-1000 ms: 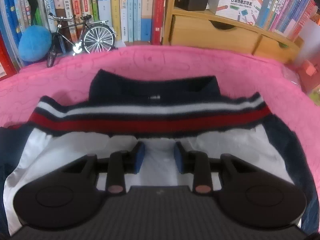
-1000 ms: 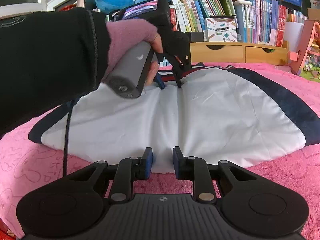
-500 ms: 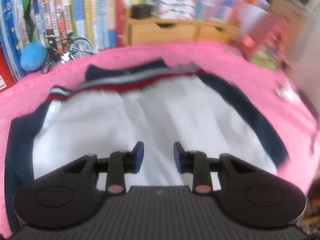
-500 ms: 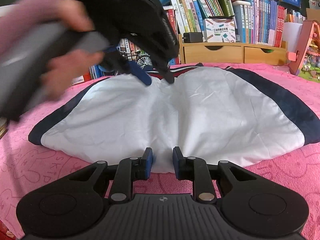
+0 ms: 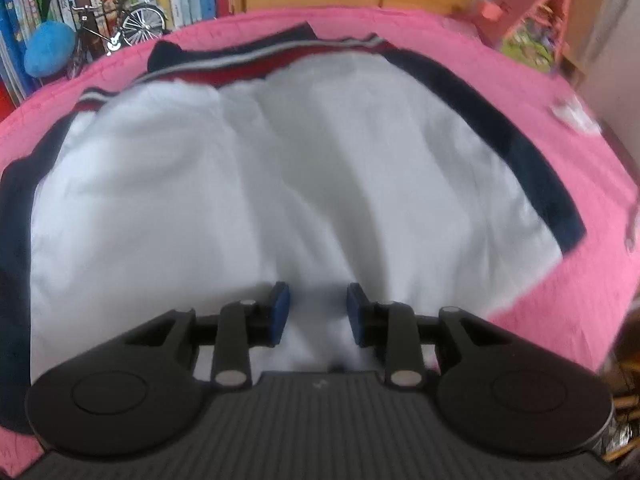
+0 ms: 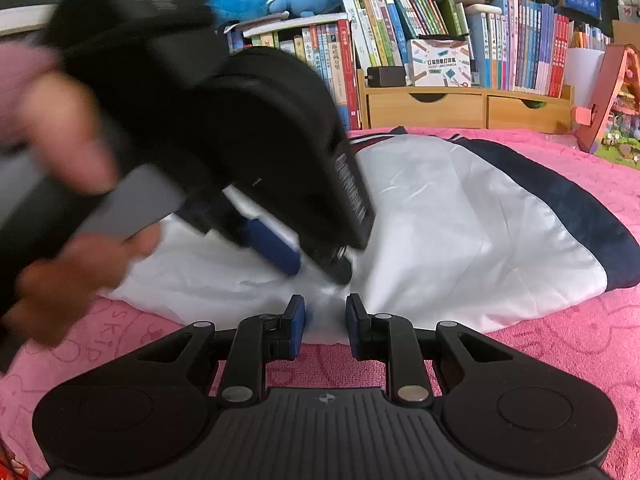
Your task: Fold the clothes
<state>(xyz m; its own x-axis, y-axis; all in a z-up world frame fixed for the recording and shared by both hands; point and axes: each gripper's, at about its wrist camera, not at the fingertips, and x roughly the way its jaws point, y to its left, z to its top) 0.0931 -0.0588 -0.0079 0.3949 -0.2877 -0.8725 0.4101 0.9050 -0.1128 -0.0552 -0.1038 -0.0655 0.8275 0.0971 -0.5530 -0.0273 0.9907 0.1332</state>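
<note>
A white jacket with navy sleeves and a red-and-white striped band lies spread on a pink blanket. My left gripper hovers over the white cloth near its hem, jaws apart with nothing pinched. In the right wrist view that left gripper is blurred and tilted down, its tips just above the jacket, close in front of my right gripper. The right gripper sits at the near hem. White cloth fills the gap between its blue pads, and creases run toward it.
A person's hand holds the left gripper's grey handle. Behind the blanket stand bookshelves, a wooden drawer box, a model bicycle and a blue plush ball. A pink toy house stands at the right.
My left gripper has moved from the collar end across the jacket to the near hem, right in front of the right gripper. The right gripper has stayed put at the hem.
</note>
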